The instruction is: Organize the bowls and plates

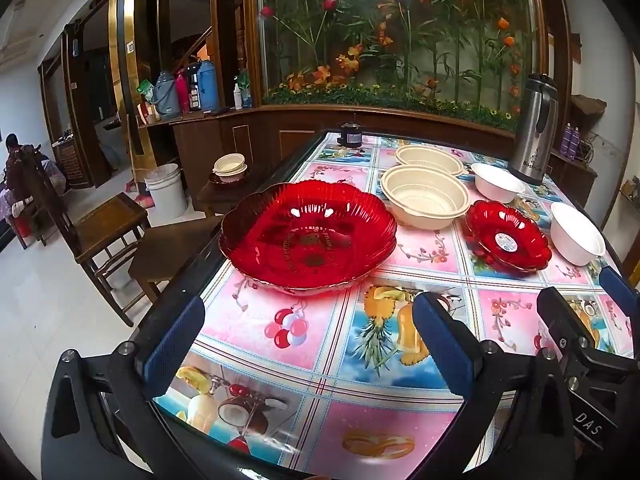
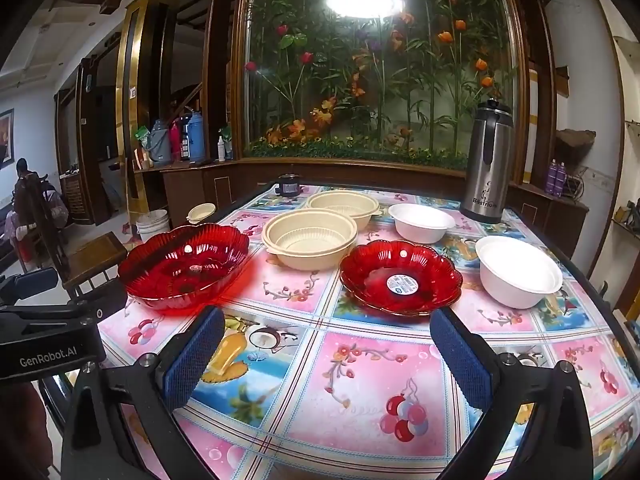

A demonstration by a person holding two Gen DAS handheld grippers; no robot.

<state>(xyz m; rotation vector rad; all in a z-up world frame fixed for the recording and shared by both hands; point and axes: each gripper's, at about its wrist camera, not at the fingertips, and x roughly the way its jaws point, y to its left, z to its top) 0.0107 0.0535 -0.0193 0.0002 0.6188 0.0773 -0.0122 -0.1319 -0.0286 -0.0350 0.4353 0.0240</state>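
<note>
- Left gripper [image 1: 308,344]: jaws spread wide, nothing between them, held above the near part of the table [image 1: 320,400].
- Right gripper [image 2: 328,356]: jaws spread wide, nothing held, above the patterned tablecloth [image 2: 360,380].
- Large red plate [image 1: 308,236]: at the table's left edge, ahead of the left gripper.
- Small red plate [image 2: 400,278]: just beyond the right gripper, a sticker at its centre.
- Two beige bowls [image 2: 310,240] [image 2: 344,206]: mid-table, one behind the other.
- Two white bowls [image 2: 518,272] [image 2: 420,222]: right side.
- Steel flask [image 2: 486,168]: upright, far right corner.
</note>
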